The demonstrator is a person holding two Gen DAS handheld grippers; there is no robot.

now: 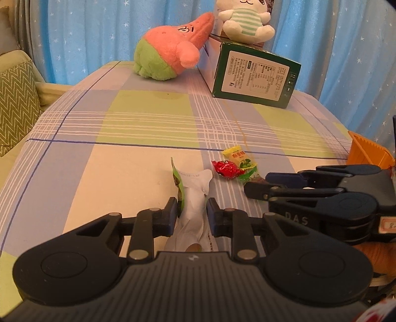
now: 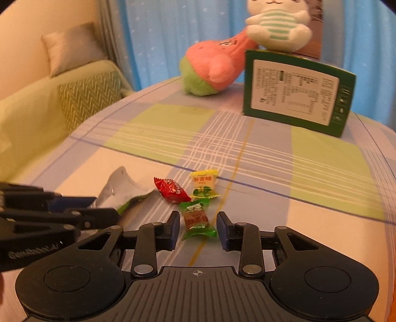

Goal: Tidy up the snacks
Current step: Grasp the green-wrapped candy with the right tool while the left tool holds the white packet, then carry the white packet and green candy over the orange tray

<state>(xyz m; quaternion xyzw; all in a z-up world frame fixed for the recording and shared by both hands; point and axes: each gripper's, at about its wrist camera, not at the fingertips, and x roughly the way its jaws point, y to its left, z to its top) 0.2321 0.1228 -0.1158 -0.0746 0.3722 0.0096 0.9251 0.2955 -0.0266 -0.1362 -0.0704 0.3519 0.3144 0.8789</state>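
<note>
The white snack packet [image 1: 195,198] lies on the plaid tablecloth [image 1: 123,123], pinched by the left gripper [image 1: 192,213]. The right gripper [image 2: 198,229] straddles the green candy [image 2: 197,219], jaws not touching; red candy [image 2: 171,190] and yellow candy [image 2: 203,184] lie beyond, a green box [image 2: 297,91] by blue curtains [image 2: 160,37]

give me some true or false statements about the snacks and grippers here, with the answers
1. The left hand-held gripper is shut on the white packet. True.
2. The right hand-held gripper already pinches the brown candy. False: the candy sits between its pads, with gaps on both sides.
3. The red candy lies beside the yellow candy. True.
4. The white plush toy sits on the tablecloth. False: it sits on top of the green box.
5. An orange container is at the table's right edge. True.
</note>
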